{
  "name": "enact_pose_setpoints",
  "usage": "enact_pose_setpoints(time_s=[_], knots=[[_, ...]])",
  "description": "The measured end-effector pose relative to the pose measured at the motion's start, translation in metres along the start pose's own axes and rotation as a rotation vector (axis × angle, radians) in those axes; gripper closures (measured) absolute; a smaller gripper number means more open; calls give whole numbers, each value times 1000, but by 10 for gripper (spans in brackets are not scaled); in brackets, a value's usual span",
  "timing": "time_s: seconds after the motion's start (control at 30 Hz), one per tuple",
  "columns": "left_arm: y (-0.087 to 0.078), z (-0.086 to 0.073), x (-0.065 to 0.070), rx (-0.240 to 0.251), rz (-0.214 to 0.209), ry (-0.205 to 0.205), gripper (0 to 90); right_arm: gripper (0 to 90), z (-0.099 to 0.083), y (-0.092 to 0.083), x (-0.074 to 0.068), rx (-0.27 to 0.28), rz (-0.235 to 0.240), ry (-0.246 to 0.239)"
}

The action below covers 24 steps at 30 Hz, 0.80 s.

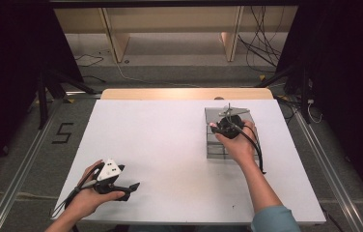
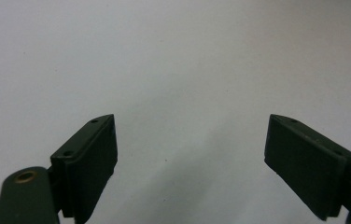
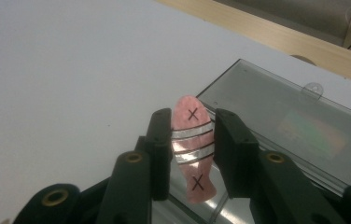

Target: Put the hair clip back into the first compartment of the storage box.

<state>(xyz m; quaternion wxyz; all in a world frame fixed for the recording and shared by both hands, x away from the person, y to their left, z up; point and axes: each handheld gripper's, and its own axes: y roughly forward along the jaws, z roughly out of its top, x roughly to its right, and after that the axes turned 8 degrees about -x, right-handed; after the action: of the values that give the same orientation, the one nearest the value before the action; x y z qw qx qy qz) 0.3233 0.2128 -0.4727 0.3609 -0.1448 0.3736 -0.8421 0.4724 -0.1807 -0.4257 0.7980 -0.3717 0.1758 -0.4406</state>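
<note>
**Pink striped piece clamped in the right gripper above the clear box**

The right gripper point(image 3: 192, 151) has its two black jaws closed on a flat, pink, oval piece point(image 3: 191, 149), one jaw pressed to each long edge around its middle. The piece stands on end between them, its rounded top rising past the jaw tips and its lower end reaching down below them. It is speckled pink, crossed at the middle by three silvery bands edged in dark lines, with a black X drawn near each end.

Piece and jaws sit over the near-left corner of a shallow clear box point(image 3: 304, 121) with a grey, glossy top, which rests on the white table point(image 1: 160, 145). In the high view the right hand point(image 1: 237, 142) holds its gripper directly over this box.

The left gripper point(image 2: 190, 154) is well away from the box, near the table's front-left edge. Its jaws stand wide apart with bare white surface between them.
</note>
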Motion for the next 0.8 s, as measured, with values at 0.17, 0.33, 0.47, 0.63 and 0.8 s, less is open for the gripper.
enact_pose_setpoints(time_s=[0.17,0.33,0.47,0.63,0.8], knots=[[0,0,0,-2,-1,4,167,688,0,3,1,-10,-2,5],[-1,1,1,-1,-1,7,167,688,-1,7,2,-28,-7,2],[0,0,0,1,-1,2,167,687,-1,8,3,-36,-9,9],[0,0,1,1,-1,3,167,688,-2,10,5,-50,-12,13],[0,0,1,-3,-2,6,167,688,-2,13,4,-57,-12,9]])
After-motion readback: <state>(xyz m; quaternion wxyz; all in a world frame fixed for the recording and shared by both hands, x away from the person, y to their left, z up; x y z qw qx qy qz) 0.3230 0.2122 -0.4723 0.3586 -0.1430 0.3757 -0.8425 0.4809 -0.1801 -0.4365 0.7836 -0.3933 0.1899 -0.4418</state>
